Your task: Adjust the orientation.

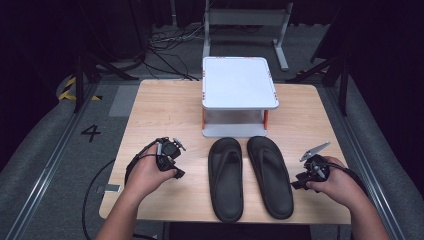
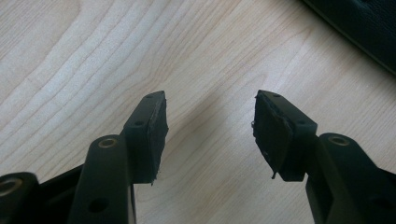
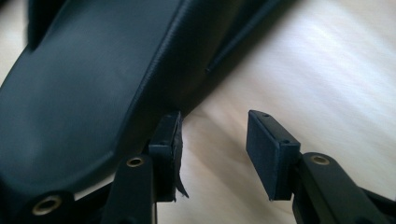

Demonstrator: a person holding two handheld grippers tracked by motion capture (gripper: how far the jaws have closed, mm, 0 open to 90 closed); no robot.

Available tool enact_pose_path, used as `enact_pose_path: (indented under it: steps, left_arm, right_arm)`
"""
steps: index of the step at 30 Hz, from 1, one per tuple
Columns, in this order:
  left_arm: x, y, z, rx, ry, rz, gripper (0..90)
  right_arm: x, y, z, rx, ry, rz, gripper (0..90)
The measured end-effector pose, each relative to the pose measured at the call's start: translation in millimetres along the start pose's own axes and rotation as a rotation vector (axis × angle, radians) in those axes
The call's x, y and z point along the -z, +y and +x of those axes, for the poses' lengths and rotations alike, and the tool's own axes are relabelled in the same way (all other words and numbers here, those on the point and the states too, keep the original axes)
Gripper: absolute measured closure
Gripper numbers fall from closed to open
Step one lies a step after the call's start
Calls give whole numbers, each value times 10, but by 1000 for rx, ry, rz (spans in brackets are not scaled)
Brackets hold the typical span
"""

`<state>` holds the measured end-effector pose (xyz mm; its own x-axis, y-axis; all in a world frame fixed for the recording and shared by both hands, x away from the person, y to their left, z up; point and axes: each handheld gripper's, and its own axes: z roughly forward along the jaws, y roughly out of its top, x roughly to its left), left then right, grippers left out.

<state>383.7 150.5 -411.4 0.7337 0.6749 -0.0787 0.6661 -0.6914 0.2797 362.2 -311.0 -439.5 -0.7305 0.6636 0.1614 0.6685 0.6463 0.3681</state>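
High view: white stand [image 1: 240,82] behind sandals [image 1: 250,175]

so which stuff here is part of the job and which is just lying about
In the job:
- right black rubber flip-flop, beside the open right gripper
- left black rubber flip-flop
- open left gripper, over bare wood

Lying about:
- white two-tier shelf with orange posts
- light wooden table
- floor cables

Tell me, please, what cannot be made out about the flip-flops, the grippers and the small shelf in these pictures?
- Right flip-flop, right gripper view: blurred and cut off by the frame's edges, so whether the right gripper touches it is unclear.
- Left flip-flop, left gripper view: just a corner, cut off by the frame.
- White shelf, high view: its top hides the lower level.
- Left gripper, high view: jaws too small and dark.
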Motion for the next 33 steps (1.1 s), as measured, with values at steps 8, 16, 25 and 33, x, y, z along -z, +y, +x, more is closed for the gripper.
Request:
enact_pose_path:
  steps: [8,16,25,33]
  left_arm:
    - [9,-12,-13,-5,4,-3,456]
    - [-10,-52,-21,7,1,2,460]
    - [-13,-97,-36,13,4,0,460]
    - [-105,-29,-104,-22,-2,21,462]
  right_arm:
    - [-87,146,191,63,52,6,550]
    - [-88,285,103,107,-240,-38,698]
    - [-241,407,214,97,-212,28,842]
    - [-291,480,262,123,-204,22,778]
